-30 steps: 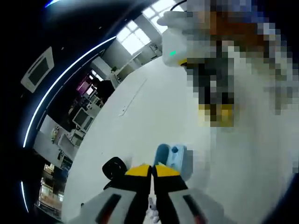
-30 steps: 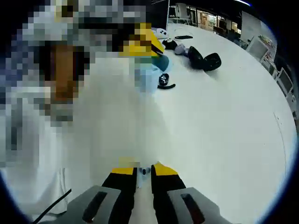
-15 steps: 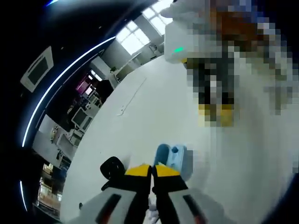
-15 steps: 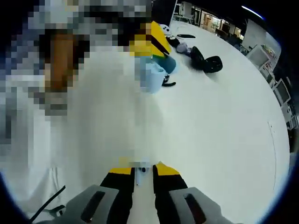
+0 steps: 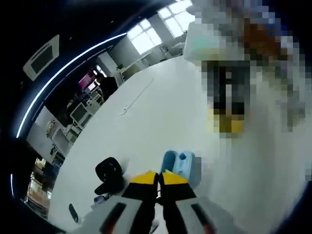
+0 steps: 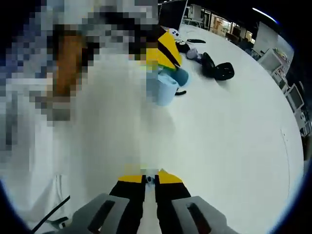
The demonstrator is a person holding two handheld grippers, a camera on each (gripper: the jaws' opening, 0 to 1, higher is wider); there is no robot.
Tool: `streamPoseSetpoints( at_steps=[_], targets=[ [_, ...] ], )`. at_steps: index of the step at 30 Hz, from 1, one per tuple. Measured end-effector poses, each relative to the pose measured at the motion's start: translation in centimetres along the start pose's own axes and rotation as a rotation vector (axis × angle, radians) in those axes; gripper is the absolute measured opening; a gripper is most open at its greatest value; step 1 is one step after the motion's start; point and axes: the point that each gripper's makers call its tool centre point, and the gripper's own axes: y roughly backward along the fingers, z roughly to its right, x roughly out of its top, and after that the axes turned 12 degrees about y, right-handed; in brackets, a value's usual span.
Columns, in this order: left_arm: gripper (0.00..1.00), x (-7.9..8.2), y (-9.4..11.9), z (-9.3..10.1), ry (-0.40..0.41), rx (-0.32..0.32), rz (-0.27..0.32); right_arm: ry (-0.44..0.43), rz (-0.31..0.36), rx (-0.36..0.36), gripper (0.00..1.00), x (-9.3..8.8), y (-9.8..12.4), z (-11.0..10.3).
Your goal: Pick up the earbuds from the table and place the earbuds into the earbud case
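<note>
White table (image 6: 229, 126) spreads under you. Your left gripper (image 5: 159, 181) is clamped on the light-blue earbud case (image 5: 181, 165), lid up, held off the table. Your right gripper (image 6: 150, 178) pinches a small white earbud (image 6: 149, 180); the case lies ahead of it, up-left (image 6: 165, 90).

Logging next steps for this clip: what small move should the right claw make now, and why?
Probably carry the right claw toward the light blue earbud case. Its jaws are pinched on a small white earbud, and the left claw holds the case lifted above the white table, apart from the right claw. Whether the case's lid is open cannot be told.
</note>
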Motion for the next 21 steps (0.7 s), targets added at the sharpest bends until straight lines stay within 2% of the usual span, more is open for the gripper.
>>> streamPoseSetpoints(
  at_steps=[5,7,13,21],
  targets=[
    [0.05,-0.7,-0.7,1.0,0.002,-0.010,-0.002,-0.007,0.064,-0.027,0.05,-0.3,0.0,0.3],
    [0.05,-0.7,-0.9,1.4,-0.006,-0.011,0.008,-0.016,0.118,-0.034,0.00,0.3,0.1,0.5],
    [0.05,-0.6,-1.3,2.3,-0.040,-0.006,0.010,-0.050,0.185,-0.064,0.00,0.5,1.0,1.2],
    [0.05,-0.9,-1.4,2.5,-0.047,-0.016,-0.002,-0.058,0.169,-0.103,0.01,-1.0,2.7,1.7]
  ],
)
